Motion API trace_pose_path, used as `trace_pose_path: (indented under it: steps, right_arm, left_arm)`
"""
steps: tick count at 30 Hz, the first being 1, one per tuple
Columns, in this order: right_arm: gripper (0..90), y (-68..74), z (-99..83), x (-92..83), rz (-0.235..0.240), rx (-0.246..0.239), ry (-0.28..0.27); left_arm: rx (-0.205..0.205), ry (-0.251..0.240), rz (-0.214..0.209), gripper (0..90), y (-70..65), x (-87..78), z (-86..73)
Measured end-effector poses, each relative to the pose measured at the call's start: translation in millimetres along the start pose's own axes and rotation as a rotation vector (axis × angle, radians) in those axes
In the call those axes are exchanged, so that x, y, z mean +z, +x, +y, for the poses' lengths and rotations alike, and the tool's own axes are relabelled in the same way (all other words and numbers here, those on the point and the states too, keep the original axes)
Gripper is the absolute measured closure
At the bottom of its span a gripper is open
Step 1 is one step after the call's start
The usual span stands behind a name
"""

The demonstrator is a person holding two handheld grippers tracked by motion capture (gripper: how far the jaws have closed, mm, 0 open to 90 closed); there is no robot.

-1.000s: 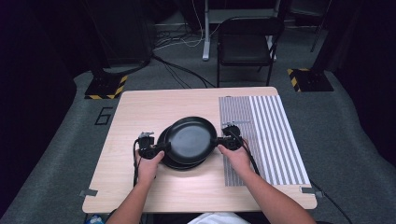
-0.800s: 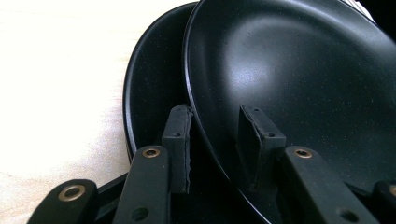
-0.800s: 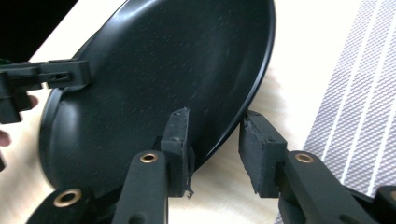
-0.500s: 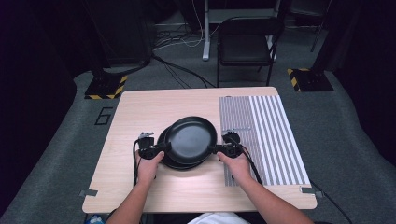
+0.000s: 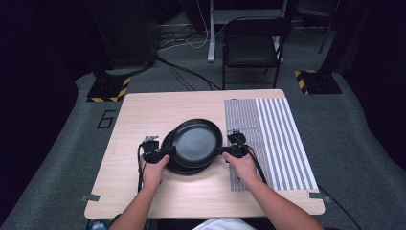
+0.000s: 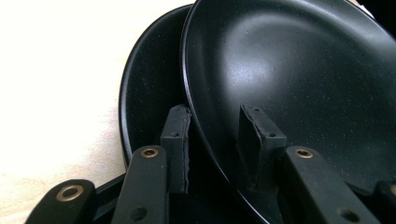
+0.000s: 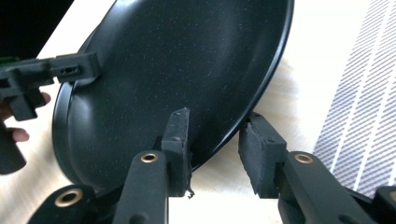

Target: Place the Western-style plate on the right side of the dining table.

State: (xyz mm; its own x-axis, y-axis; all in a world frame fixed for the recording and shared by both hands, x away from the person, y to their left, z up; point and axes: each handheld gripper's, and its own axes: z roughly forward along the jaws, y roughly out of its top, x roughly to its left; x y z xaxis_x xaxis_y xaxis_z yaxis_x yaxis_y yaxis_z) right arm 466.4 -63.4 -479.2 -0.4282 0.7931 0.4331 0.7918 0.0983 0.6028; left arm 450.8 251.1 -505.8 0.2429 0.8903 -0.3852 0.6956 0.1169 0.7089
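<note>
Two black plates lie stacked at the middle of the wooden table. The upper plate sits offset up and to the right of the lower plate. My left gripper is shut on the upper plate's left rim, and my right gripper is shut on its right rim. In the left gripper view the left gripper straddles the upper plate, one jaw inside it and one between it and the lower plate. In the right gripper view the right gripper clasps the tilted plate.
A grey striped mat covers the table's right part, just beside my right hand. Bare wood lies to the left and toward the near edge. A folding chair and cables stand on the floor beyond the table.
The upper plate has come up off the lower one and now sits offset from it. My right gripper has moved slightly inward and nearer; the left has barely moved.
</note>
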Motion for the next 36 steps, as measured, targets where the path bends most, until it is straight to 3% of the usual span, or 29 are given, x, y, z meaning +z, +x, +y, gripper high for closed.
trace_pose_path:
  steps: [10, 18, 24, 27, 29, 36]
  right_arm:
    - [69.5, -12.6, 19.1, 2.5, -0.037, 0.022, -0.036]
    - [69.5, -12.9, 27.5, 7.2, -0.072, -0.001, -0.046]
    - [67.5, -11.7, 22.4, 0.5, -0.086, -0.016, -0.093]
    - [65.4, -12.0, 19.1, -6.2, -0.079, -0.011, -0.116]
    - [64.3, -11.1, 16.9, -10.4, -0.067, 0.019, -0.111]
    - [64.1, -2.9, 0.1, -11.6, -0.042, 0.039, -0.088]
  left_arm:
    - [-0.039, 0.019, -0.022, 65.4, -4.5, 3.7, 1.1]
    - [-0.05, 0.044, 0.034, 64.4, -12.8, 5.5, 5.5]
    - [-0.042, -0.003, 0.04, 63.9, -14.1, 5.1, -1.4]
    - [-0.038, -0.003, 0.033, 63.8, -13.3, 5.1, -1.4]
    - [-0.039, -0.007, 0.027, 63.8, -12.6, 5.1, -1.9]
    - [-0.036, -0.009, 0.021, 63.9, -11.7, 5.1, -2.0]
